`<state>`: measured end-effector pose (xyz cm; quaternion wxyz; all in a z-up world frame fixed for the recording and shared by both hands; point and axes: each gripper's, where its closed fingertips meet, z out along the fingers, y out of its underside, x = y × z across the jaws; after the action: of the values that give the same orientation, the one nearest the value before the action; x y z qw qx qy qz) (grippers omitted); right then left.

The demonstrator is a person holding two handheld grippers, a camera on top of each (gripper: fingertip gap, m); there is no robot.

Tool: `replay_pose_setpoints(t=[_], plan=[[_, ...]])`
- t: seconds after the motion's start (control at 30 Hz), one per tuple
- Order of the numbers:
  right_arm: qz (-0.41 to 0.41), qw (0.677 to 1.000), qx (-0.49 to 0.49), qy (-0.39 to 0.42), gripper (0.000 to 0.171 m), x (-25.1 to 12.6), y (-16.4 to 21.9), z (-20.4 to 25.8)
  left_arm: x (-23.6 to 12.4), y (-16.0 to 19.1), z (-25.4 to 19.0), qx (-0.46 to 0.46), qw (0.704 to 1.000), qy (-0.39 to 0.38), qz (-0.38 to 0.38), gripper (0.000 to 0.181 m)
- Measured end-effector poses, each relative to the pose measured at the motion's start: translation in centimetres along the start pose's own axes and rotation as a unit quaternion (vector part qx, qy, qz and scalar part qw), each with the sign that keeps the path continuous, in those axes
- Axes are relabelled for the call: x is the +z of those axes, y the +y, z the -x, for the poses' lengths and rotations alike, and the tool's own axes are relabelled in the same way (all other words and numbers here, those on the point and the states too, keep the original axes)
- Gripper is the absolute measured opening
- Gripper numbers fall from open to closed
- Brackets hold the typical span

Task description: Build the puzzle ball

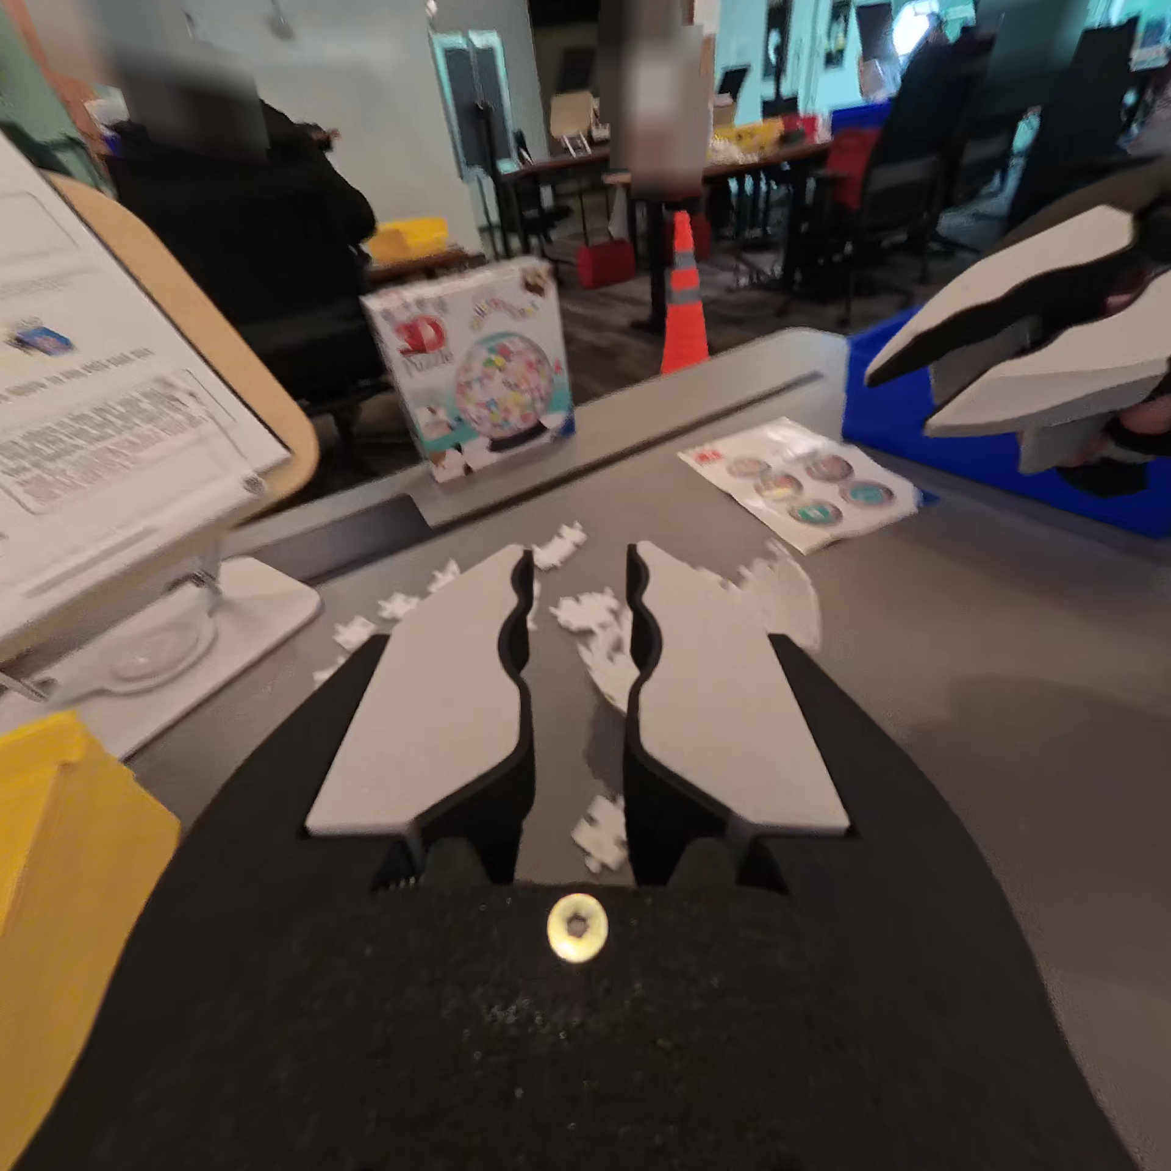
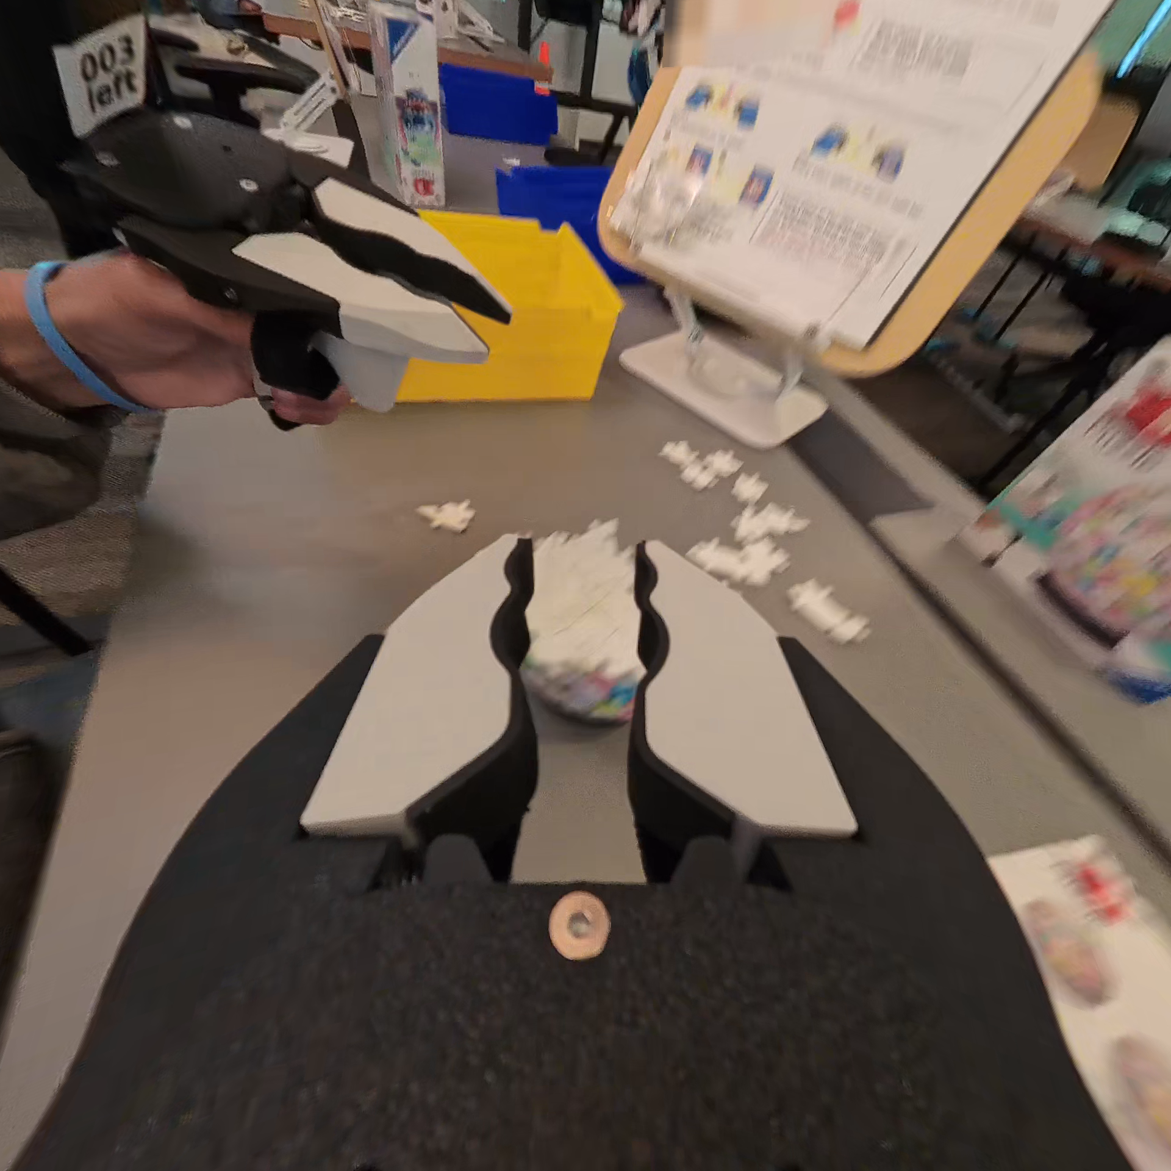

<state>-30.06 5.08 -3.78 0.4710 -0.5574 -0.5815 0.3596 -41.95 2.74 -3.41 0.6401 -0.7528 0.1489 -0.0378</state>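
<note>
A partly built puzzle ball shell (image 2: 580, 627), white inside and coloured outside, lies on the grey table (image 2: 285, 507); it also shows in the left wrist view (image 1: 789, 595). Loose white puzzle pieces (image 2: 754, 532) lie scattered around it, and in the left wrist view (image 1: 561, 545) too. My left gripper (image 1: 580, 551) is open and empty, low over the pieces. My right gripper (image 2: 580, 548) is open and empty, above the table, with the shell seen through the gap between its fingers. Each gripper shows in the other's view: the right one (image 1: 903, 402) and the left one (image 2: 494, 332), which a hand holds.
A yellow bin (image 2: 545, 304) stands at the left, a blue bin (image 1: 988, 462) at the right. A document stand (image 1: 127, 380) with printed sheets, the puzzle box (image 1: 481, 367) and an instruction sheet (image 1: 798, 481) line the table's far side. People and an orange cone (image 1: 684, 304) are beyond.
</note>
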Motion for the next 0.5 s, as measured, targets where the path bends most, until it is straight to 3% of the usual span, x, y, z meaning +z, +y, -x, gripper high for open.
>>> replay_pose_setpoints(t=[0.17,0.23,0.33,0.5], plan=[[-0.016,0.992,0.126,0.0,0.045,-1.2,8.2,6.1,-1.7,6.4,-5.0,-0.066,0.991,0.055,0.098,0.055],[-0.012,0.989,0.146,-0.001,0.051,-1.7,8.4,7.0,-2.2,7.7,-6.2,-0.102,0.987,0.071,0.106,0.056],[-0.081,0.986,0.14,0.028,0.05,-2.7,5.9,6.6,-2.5,8.5,-7.6,-0.144,0.98,0.089,0.102,0.056],[-0.074,0.99,0.108,0.055,0.058,-2.8,7.1,6.0,-2.3,9.7,-8.5,-0.11,0.983,0.087,0.117,0.057]])
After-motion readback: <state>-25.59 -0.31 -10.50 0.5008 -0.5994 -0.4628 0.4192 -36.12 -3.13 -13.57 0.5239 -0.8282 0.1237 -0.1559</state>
